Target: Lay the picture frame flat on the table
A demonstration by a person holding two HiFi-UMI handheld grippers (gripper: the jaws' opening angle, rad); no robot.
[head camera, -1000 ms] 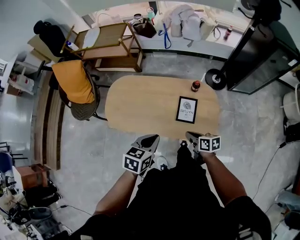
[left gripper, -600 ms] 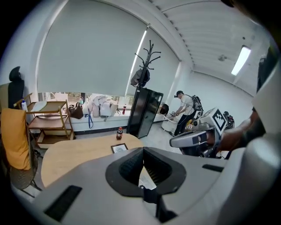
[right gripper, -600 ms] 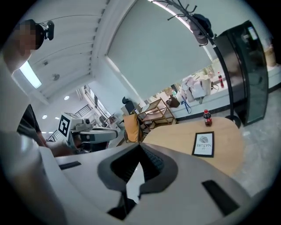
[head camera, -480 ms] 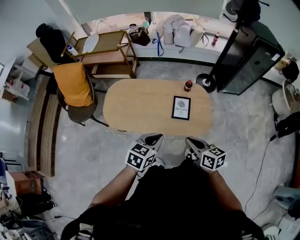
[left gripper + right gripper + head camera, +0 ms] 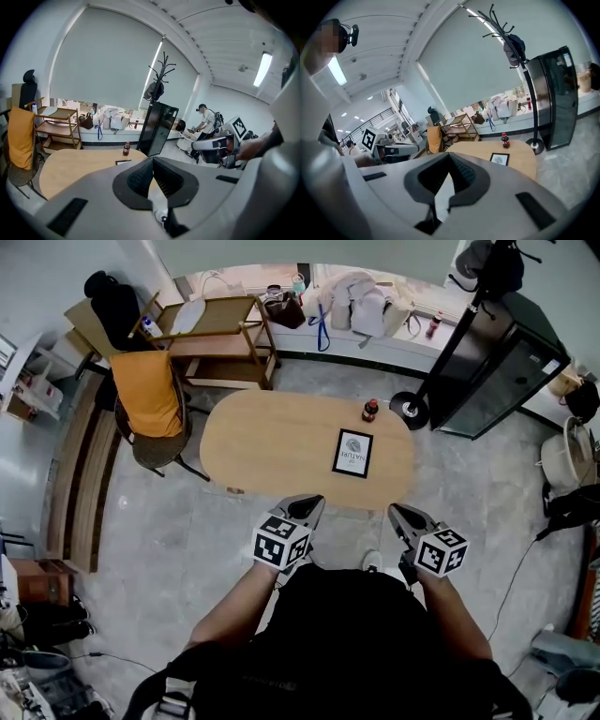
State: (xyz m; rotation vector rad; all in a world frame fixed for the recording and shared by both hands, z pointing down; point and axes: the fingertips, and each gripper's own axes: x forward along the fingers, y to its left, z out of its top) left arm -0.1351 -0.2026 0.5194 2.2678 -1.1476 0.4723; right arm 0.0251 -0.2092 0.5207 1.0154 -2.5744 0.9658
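Both your left gripper (image 5: 309, 506) and right gripper (image 5: 399, 515) are pressed together on nothing, short of the table (image 5: 262, 442) where the picture frame (image 5: 352, 453) lies face up; it looks light, stiff, probably fragile, so pinch its black border.

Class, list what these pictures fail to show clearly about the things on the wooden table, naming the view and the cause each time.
1. Black-framed picture: head view, its print is too small to read.
2. Same frame: left gripper view, lower part hidden behind the left gripper.
3. Red-capped dark bottle: head view, label too small.
4. Oval light wooden table: head view, legs mostly hidden under its top.
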